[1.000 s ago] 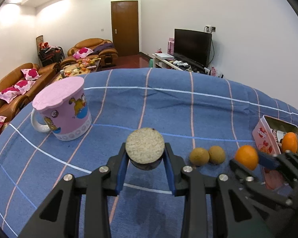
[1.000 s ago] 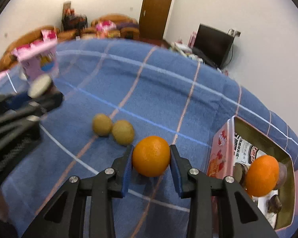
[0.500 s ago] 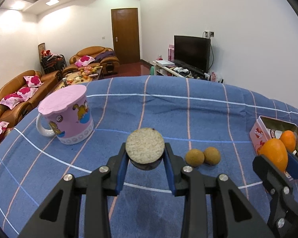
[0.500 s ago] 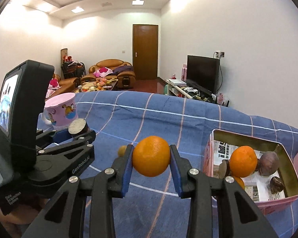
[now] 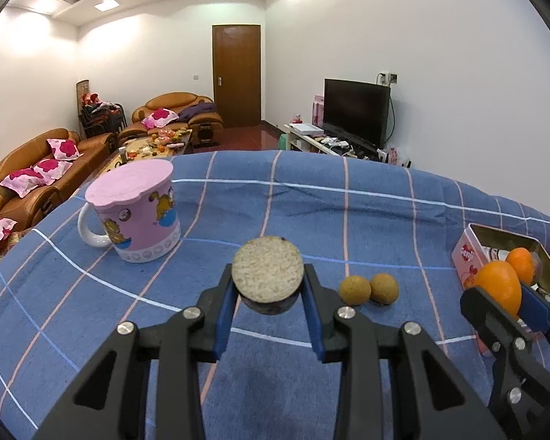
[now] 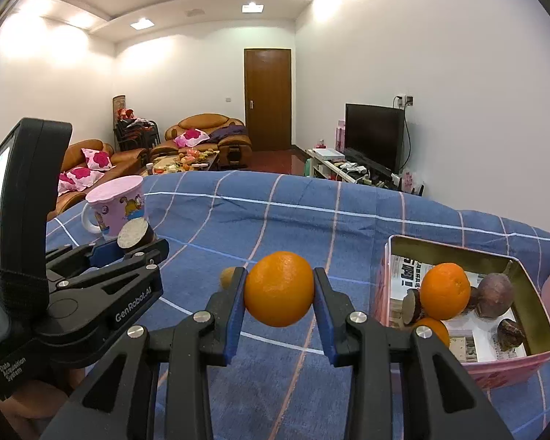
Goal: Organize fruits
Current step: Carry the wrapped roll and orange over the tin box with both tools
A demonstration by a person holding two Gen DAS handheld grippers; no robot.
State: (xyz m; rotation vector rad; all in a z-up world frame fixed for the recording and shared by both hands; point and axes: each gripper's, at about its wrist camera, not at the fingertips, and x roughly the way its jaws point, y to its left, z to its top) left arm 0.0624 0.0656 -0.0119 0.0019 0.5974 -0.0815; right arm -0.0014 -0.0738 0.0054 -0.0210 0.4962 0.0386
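Note:
My left gripper [image 5: 268, 293] is shut on a cut fruit half [image 5: 268, 275] with a pale speckled face and dark skin, held above the blue checked cloth [image 5: 311, 212]. My right gripper [image 6: 279, 293] is shut on an orange [image 6: 279, 288], held above the cloth left of the pink tin box [image 6: 531, 363]. The tin holds oranges [image 6: 444, 290] and dark fruits [image 6: 495, 295]. Two small brown fruits [image 5: 369, 289] lie on the cloth between the grippers. The right gripper with its orange [image 5: 499, 286] shows in the left wrist view, and the left gripper [image 6: 135, 244] in the right wrist view.
A pink lidded mug [image 5: 135, 216] stands on the cloth at the left. Beyond the table are brown sofas [image 5: 36, 172], a coffee table with items [image 5: 154, 146], a TV on a low stand [image 5: 355, 113] and a wooden door [image 5: 237, 75].
Both grippers have risen and levelled out, still holding their fruit. The right gripper has moved right, toward the tin, and the view has lifted from the cloth to the room.

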